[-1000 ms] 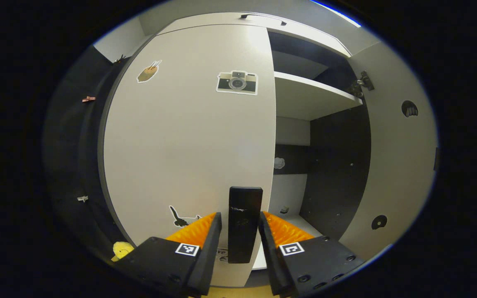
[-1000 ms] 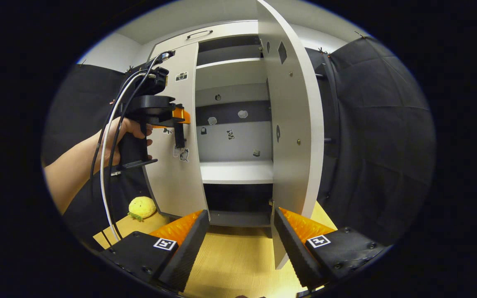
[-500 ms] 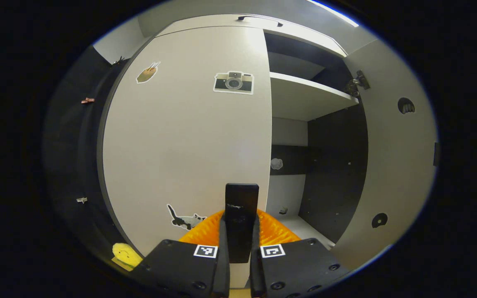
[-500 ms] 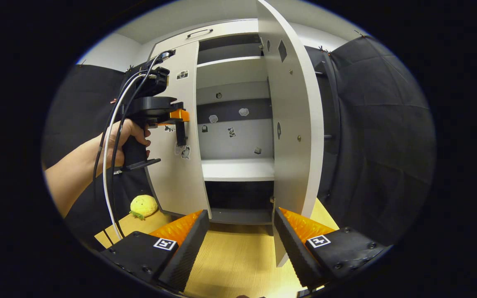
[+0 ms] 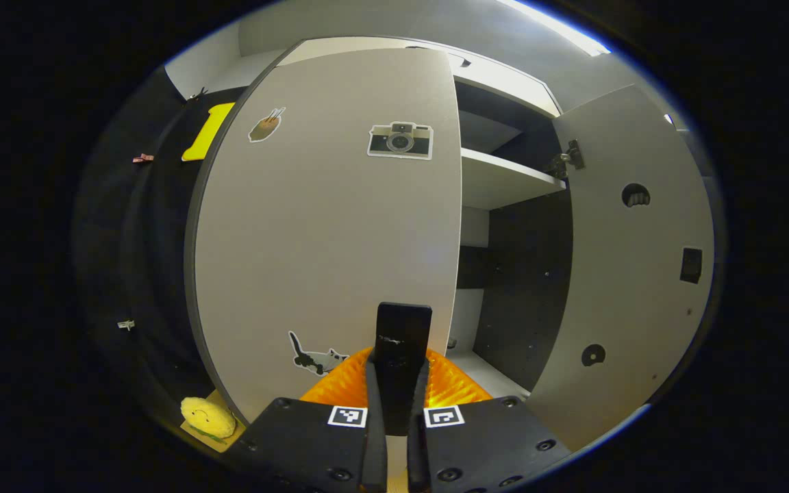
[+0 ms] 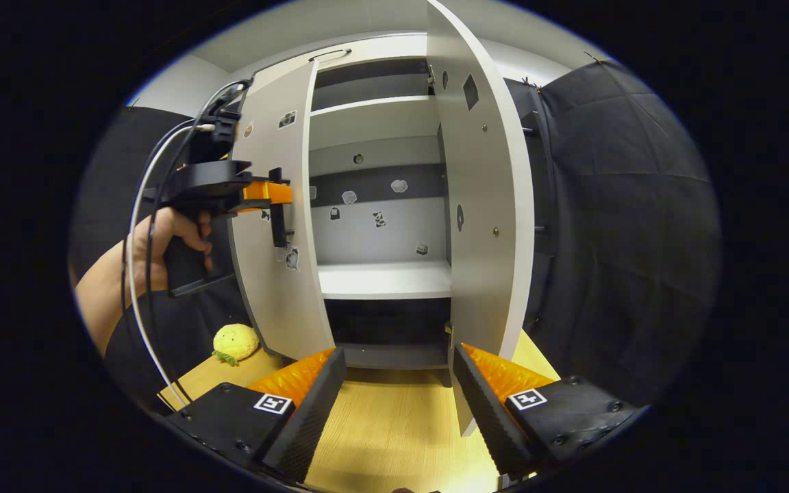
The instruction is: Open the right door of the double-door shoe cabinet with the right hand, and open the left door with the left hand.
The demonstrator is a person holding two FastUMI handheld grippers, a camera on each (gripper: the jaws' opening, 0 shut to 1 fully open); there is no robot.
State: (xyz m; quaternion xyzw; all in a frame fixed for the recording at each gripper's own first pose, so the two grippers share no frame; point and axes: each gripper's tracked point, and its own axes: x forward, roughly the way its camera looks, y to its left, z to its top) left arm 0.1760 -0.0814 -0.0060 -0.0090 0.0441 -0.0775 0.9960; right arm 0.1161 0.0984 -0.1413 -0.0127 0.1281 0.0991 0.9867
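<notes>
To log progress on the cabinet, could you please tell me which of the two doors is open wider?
The right door, swung out edge-on toward the camera. The left door is only partly ajar, its handle clamped by the left tool.

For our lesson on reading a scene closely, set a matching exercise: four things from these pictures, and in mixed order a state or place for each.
Things:
1. left gripper
2. right gripper
3. right door
4. yellow plush toy

States or places:
A. swung wide open
B. on the floor beside the cabinet
C. shut on the left door's handle
D. open, holding nothing

Pairs: 1-C, 2-D, 3-A, 4-B
</notes>
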